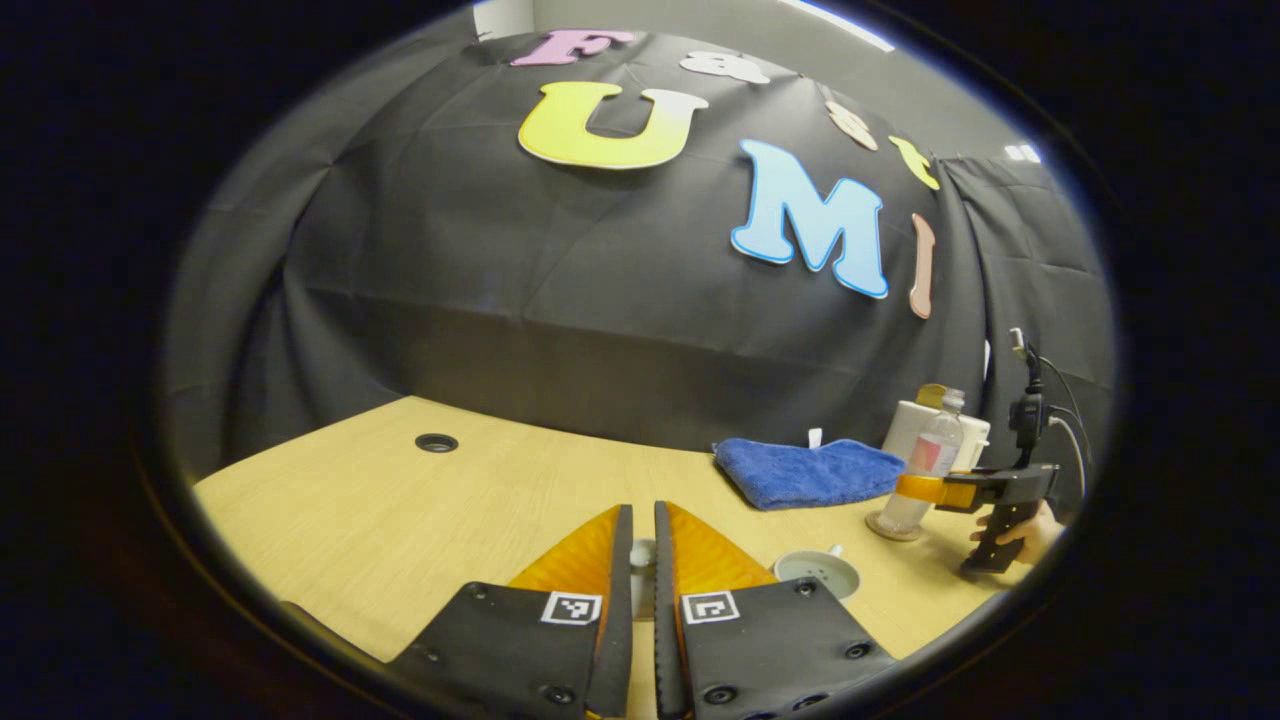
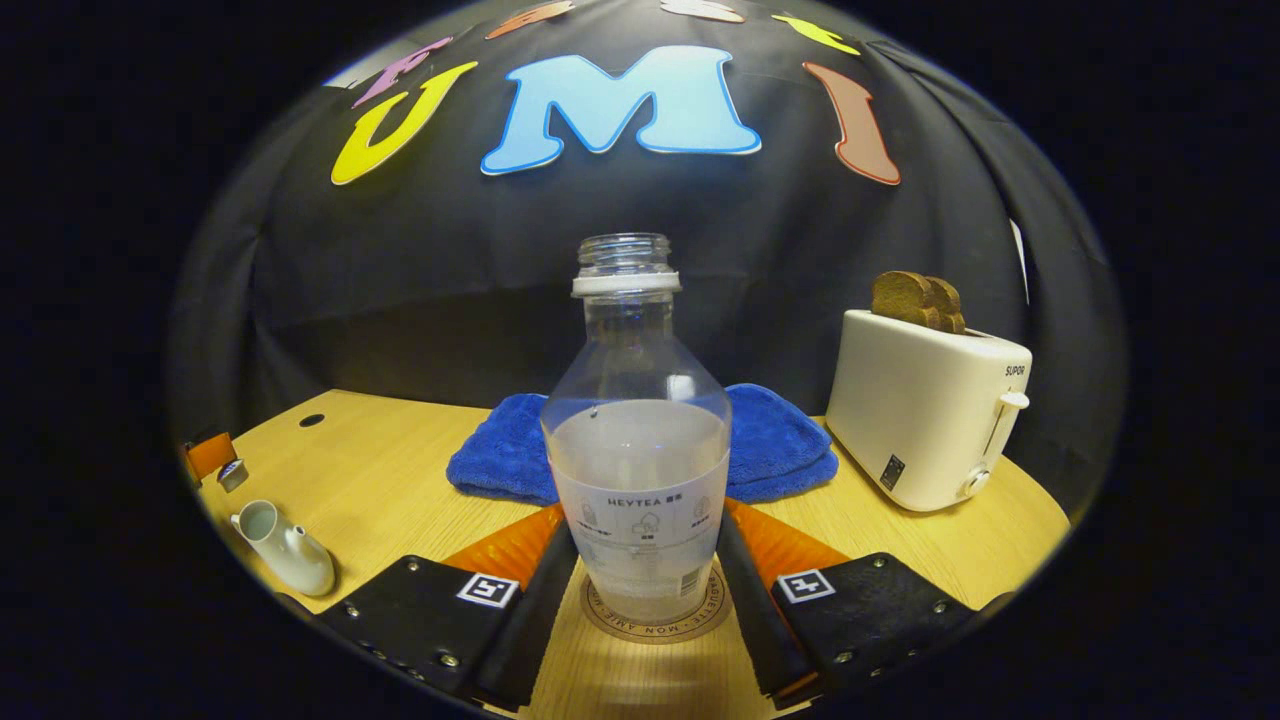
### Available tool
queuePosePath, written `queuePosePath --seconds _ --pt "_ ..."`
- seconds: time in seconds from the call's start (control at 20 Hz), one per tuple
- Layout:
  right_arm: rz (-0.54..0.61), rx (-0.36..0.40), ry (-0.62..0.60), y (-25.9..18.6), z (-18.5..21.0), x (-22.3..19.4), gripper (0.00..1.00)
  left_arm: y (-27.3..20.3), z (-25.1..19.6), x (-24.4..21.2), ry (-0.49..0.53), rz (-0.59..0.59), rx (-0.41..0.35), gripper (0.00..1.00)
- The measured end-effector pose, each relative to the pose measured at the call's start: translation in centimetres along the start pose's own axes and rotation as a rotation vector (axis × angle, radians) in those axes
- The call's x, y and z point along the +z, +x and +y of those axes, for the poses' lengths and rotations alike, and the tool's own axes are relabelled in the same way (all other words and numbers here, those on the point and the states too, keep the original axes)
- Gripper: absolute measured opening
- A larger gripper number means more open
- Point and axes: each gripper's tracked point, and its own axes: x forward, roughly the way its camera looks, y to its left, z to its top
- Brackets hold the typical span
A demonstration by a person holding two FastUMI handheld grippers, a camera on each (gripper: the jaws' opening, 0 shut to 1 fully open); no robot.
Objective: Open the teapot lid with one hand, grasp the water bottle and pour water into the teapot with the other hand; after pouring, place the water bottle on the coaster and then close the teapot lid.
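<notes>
**Water bottle stood on the coaster, lid held over the teapot**

In the right gripper view, the clear plastic water bottle (image 2: 637, 440), uncapped and partly filled, is seen standing upright on the round brown coaster (image 2: 655, 622) on the light wooden bench (image 2: 400, 450). The right gripper (image 2: 640, 560) is placed around the bottle's lower part, one finger at each side; whether both fingers press on it cannot be told. Behind the bottle a folded blue towel (image 2: 780, 440) is laid, and to its right a cream toaster (image 2: 930, 420) with brown toast (image 2: 915, 298) in its slots. At the left edge the pale ceramic teapot (image 2: 285, 550) is seen, its top uncovered.

In the left gripper view, the left gripper (image 1: 643, 560) is nearly closed, and a small white object, apparently the teapot lid (image 1: 641, 556), is clamped between its fingers. The open teapot (image 1: 818, 572) sits just to the right of the fingers. Farther right, the bottle (image 1: 925, 465) on its coaster (image 1: 893, 527) is flanked by the other gripper (image 1: 935, 490), held by a hand (image 1: 1030, 530).
</notes>
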Motion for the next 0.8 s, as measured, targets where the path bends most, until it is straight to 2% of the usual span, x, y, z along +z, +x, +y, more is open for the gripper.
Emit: queuePosePath --seconds 0.1,0.15,0.5,0.8 --pt "0.002 -0.006 0.003 -0.4 -0.1 -0.2 0.89 0.0 -0.1 0.0 0.005 0.001 0.001 0.16" --pt "-0.005 -0.01 0.0 -0.7 0.0 -0.1 0.9 0.0 -0.1 0.0 0.008 0.0 0.002 0.16" --pt "-0.102 -0.072 -0.016 -5.9 -0.3 0.5 0.91 -0.1 -0.6 0.1 0.036 -0.009 -0.001 0.16" --pt "-0.182 -0.055 -0.059 -12.6 2.0 -0.1 0.91 -0.3 -0.6 0.2 0.025 -0.024 -0.001 0.17"
